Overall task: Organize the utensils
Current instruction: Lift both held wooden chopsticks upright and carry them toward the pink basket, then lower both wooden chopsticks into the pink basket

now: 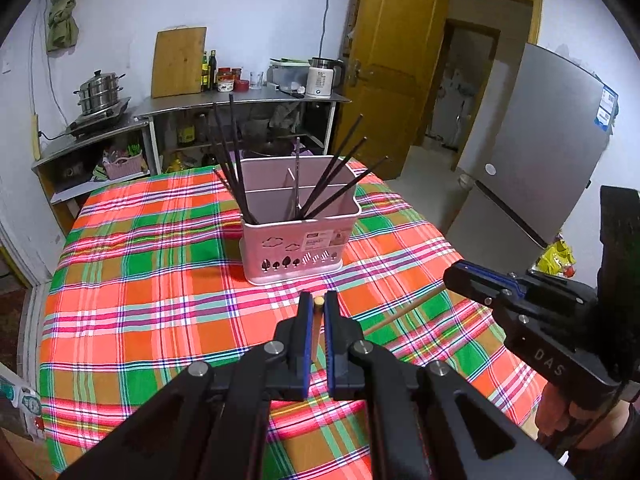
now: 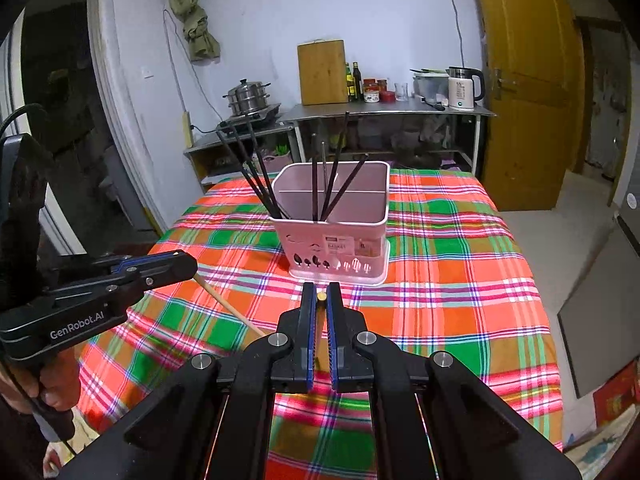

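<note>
Two wooden chopsticks are in play, one clamped in each pair of tongs. In the left wrist view the left tongs (image 1: 319, 305) sit at lower centre, closed on a pale chopstick (image 1: 318, 322) whose blunt end shows between the blue pads, so the stick runs back along the fingers. At the right edge of that view the right tongs (image 1: 450, 274) hold a second chopstick (image 1: 404, 312) that slants down toward the lower middle of the frame, above the plaid tablecloth (image 1: 140, 280).

The right wrist view tells the same story mirrored: the right tongs (image 2: 321, 298) at lower centre pinch a stick end (image 2: 321, 297), and the left tongs (image 2: 191, 265) at the left edge carry a stick (image 2: 228, 304) angling down to the right.

Straight ahead, in the middle of both views, stands the pink holder (image 1: 298, 256), divided into compartments. Dark chopsticks (image 1: 230, 160) lean out at its left side and more of them fan from its near compartment, tips down, which keeps them upright and easy to pull.

My reading is that both wooden sticks are held near one end so that the free end can be tipped down into the holder. Both tongs hang short of its rim, so neither stick has been dropped in. Which compartment they are meant for I cannot tell.
</note>
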`<state>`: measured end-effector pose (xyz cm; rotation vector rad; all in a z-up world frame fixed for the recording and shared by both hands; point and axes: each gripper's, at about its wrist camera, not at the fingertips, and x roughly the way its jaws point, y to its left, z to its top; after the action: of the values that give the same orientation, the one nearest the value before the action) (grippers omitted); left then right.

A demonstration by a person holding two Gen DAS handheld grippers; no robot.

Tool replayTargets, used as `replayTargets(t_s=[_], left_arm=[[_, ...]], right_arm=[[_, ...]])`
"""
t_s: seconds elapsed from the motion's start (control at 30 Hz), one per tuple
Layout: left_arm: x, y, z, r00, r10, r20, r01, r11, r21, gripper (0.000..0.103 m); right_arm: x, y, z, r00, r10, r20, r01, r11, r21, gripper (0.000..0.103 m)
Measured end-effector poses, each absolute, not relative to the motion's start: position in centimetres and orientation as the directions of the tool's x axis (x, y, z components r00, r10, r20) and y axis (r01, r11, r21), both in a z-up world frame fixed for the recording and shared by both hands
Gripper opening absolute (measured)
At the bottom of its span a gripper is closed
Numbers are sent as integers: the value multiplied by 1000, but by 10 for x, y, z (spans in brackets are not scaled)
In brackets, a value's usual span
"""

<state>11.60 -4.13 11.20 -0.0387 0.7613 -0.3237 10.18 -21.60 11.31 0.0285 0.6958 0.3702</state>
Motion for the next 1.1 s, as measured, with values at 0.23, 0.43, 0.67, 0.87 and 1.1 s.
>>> replayTargets(t_s=[0.23,0.43,0.67,0.87,1.1], left_arm=[[121,-36,119,680,-320,-660,266,946,-184,6],[128,-26,133,709,-317,-630,250,948,-195,5],[140,-7,156,753,-314,-578,221,948,-228,5],[151,3,180,791,-317,-523,214,944,-250,5],[166,10,207,834,-309,-457,212,944,-253,5]], right_arm=[[104,-215,124,732,350,-584,-325,933,151,4],[111,-215,137,763,356,-539,-321,933,161,4],[121,-213,155,798,365,-480,-319,931,177,4],[134,-206,171,815,381,-436,-331,924,189,4],[153,-196,189,829,398,-392,-347,917,198,4]])
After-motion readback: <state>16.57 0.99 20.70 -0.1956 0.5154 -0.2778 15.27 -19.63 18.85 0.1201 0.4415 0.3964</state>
